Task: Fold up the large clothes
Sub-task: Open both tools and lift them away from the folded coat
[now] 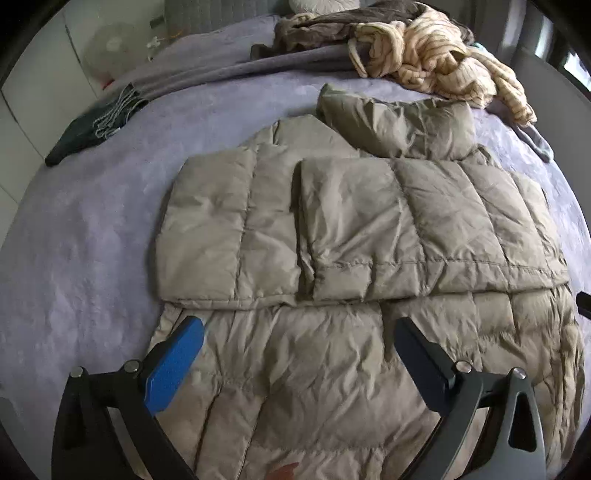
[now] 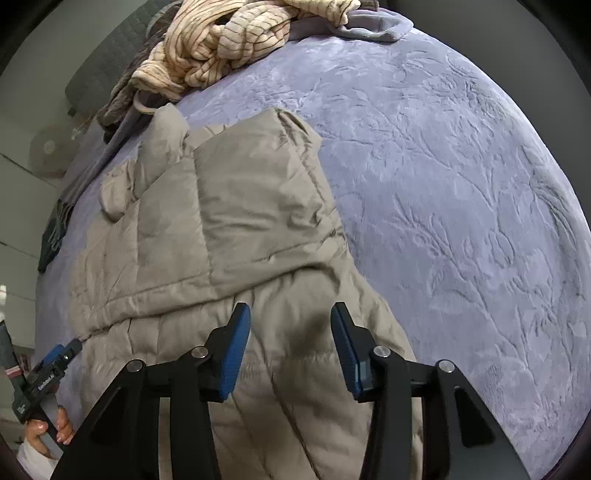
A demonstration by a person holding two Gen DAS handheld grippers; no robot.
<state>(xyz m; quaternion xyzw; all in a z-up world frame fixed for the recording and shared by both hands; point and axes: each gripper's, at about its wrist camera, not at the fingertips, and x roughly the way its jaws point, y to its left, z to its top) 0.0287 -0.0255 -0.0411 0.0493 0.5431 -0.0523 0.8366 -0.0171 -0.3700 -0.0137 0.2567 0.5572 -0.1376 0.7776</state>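
Note:
A tan quilted puffer jacket [image 1: 295, 369] lies flat on the lavender bedspread [image 1: 74, 240], its two sleeves [image 1: 406, 221] folded across the body and the collar end [image 1: 399, 125] at the far side. My left gripper [image 1: 298, 325] hovers above the jacket's near part with its jaws wide open and nothing between them. In the right wrist view the jacket [image 2: 221, 221] runs away to the upper left. My right gripper [image 2: 290, 310] stands open over the jacket's right edge, its pads clear of the cloth. A hand [image 2: 48, 428] at the lower left carries the left gripper [image 2: 66, 349].
A cream striped garment [image 1: 436, 62] and a brown one [image 1: 321, 26] are heaped at the bed's far end. A dark garment [image 1: 92, 125] lies at the far left edge. Bare bedspread [image 2: 443, 184] spreads to the jacket's right. A white fan [image 1: 110, 48] stands beyond the bed.

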